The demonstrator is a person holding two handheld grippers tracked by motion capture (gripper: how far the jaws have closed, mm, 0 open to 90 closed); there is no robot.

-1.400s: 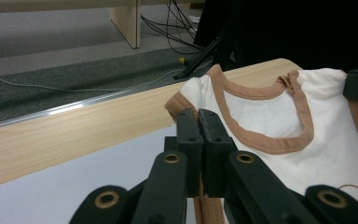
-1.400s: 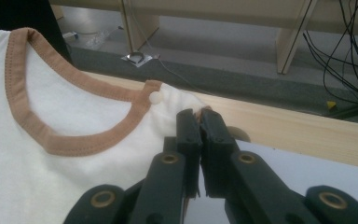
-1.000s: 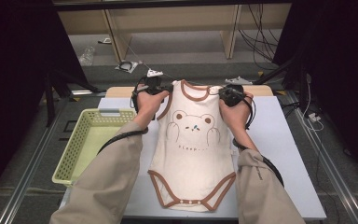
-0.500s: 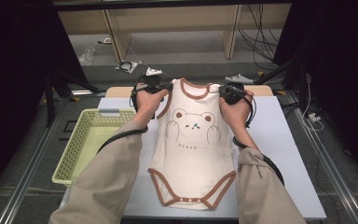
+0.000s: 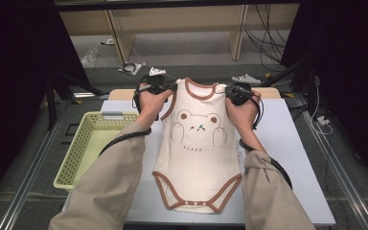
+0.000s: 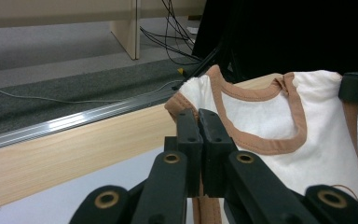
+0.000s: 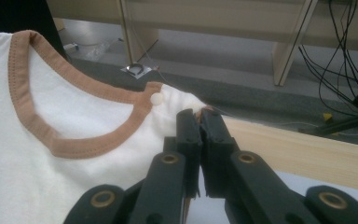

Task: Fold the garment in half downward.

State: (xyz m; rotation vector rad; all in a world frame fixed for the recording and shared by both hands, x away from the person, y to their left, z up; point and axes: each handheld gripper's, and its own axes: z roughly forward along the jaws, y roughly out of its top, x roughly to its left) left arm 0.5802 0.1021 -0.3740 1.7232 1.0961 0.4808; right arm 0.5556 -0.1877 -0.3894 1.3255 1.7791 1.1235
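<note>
A cream baby bodysuit with brown trim and a bear face lies lengthwise on the white table, snap end toward the person. Its shoulders are lifted at the far end. My left gripper is shut on the left shoulder strap; in the left gripper view the jaws pinch the brown-edged bodysuit. On the other shoulder my right gripper is shut too, and its own view has the jaws clamped beside a small white button on the bodysuit.
A pale green plastic basket sits at the table's left edge. A wooden strip runs along the far edge, with an aluminium rail beyond it. Cables and small items lie on the floor behind.
Both grippers have moved slightly toward the far edge and lifted the bodysuit's shoulders a little. The cloth is pulled straighter.
</note>
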